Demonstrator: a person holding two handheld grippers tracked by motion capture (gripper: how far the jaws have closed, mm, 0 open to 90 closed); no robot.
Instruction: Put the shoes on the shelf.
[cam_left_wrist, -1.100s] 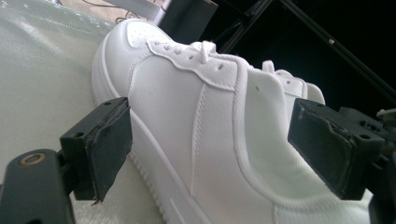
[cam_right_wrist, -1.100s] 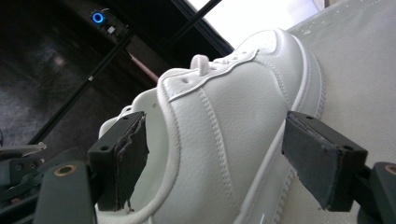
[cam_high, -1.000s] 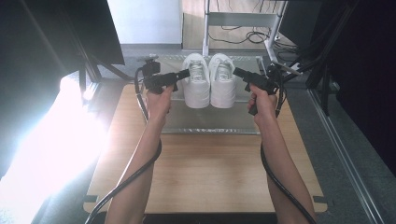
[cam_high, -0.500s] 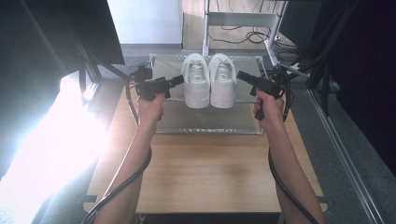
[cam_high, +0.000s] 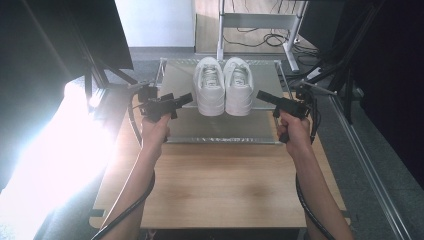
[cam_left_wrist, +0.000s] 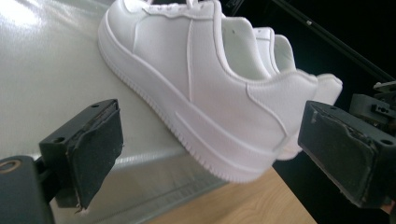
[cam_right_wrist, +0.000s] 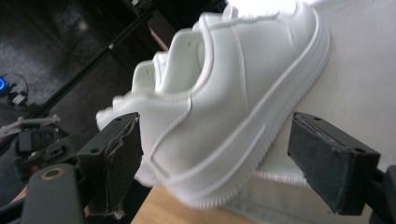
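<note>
- We see a pair of white leather low-top sneakers (cam_high: 223, 85) standing side by side, touching, on a grey metal tray (cam_high: 220, 127) at the far end of the wooden tabletop (cam_high: 215, 185), heels toward us.
- The left hand-held gripper (cam_high: 186, 98) hangs just beside the left sneaker's (cam_left_wrist: 196, 79) heel, spread wide, holding nothing.
- The right hand-held gripper (cam_high: 262, 95) is likewise spread beside the right sneaker (cam_right_wrist: 233, 93).
- In each gripper view the nearer shoe hides most of its partner; toes are cut off.

Wooden table (cam_high: 215, 185); grey mat (cam_high: 220, 127) on it; cables (cam_high: 250, 37) on floor behind.
</note>
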